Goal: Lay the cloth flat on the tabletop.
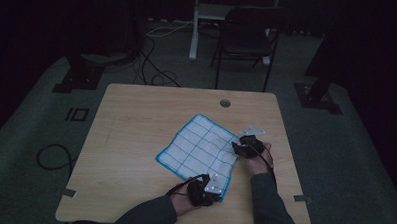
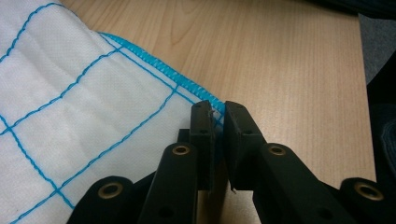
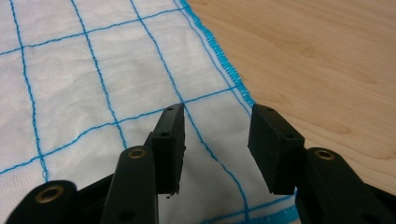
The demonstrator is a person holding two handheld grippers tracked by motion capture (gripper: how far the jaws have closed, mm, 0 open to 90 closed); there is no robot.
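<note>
Cloth (image 1: 200, 147) lay flat at centre-right of the tabletop (image 1: 135, 140). Left tool (image 2: 218, 116) was clamped on the cloth's blue hem, lower centre of frame. Right tool (image 3: 217, 140) hung over the cloth's right edge, jaws apart, gripping nothing.

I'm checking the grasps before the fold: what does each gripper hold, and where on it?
The left gripper pinches the cloth at its blue-stitched edge near a corner. The right gripper stands open over another corner, holding nothing.
</note>
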